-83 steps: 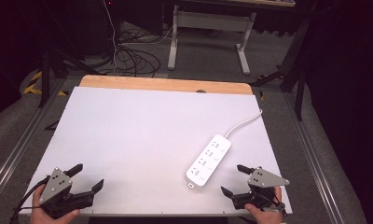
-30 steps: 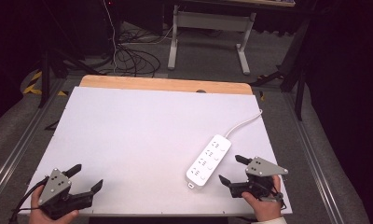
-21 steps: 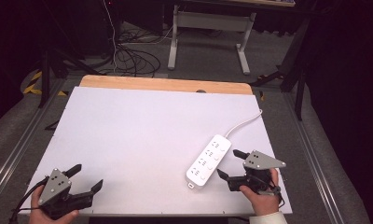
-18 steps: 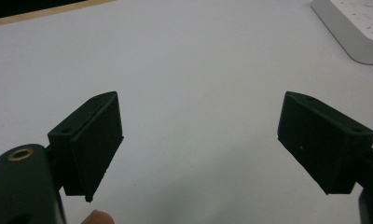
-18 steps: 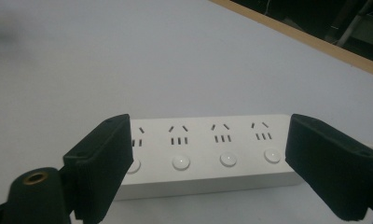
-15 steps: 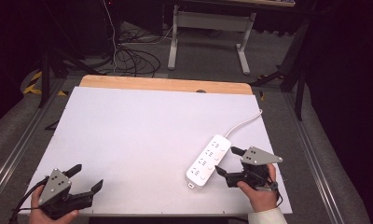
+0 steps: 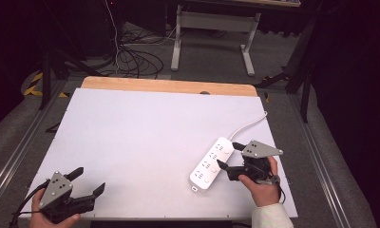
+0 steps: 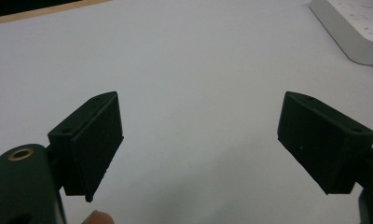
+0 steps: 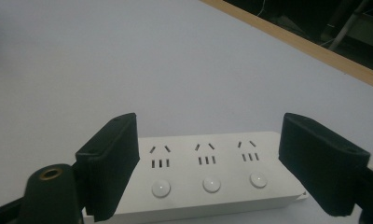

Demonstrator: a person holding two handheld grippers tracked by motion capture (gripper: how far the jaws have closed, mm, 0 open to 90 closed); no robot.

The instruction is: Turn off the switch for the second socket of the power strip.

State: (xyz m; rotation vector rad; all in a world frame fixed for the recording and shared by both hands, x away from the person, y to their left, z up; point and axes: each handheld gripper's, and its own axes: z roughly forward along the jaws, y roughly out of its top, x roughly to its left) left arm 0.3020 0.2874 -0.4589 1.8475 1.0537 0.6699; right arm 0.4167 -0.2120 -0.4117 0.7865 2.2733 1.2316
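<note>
Reaching for the white power strip (image 7: pixel 212 164): right gripper (image 7: pixel 227 156) wide open around it, nothing held. Centre the jaws, clamp the long sides. Left gripper (image 7: pixel 89 182) open, empty, near-left.

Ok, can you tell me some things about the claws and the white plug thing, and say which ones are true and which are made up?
1. The right claw is open, close beside the white power strip. True.
2. The left claw is shut on the power strip. False: it is open, near the front left corner of the table, far from the strip.
3. The power strip has round buttons under its sockets. True.
4. A plug is pushed into one of the sockets. False: every socket is free.
5. A white cord runs from the strip towards the table's right edge. True.
</note>
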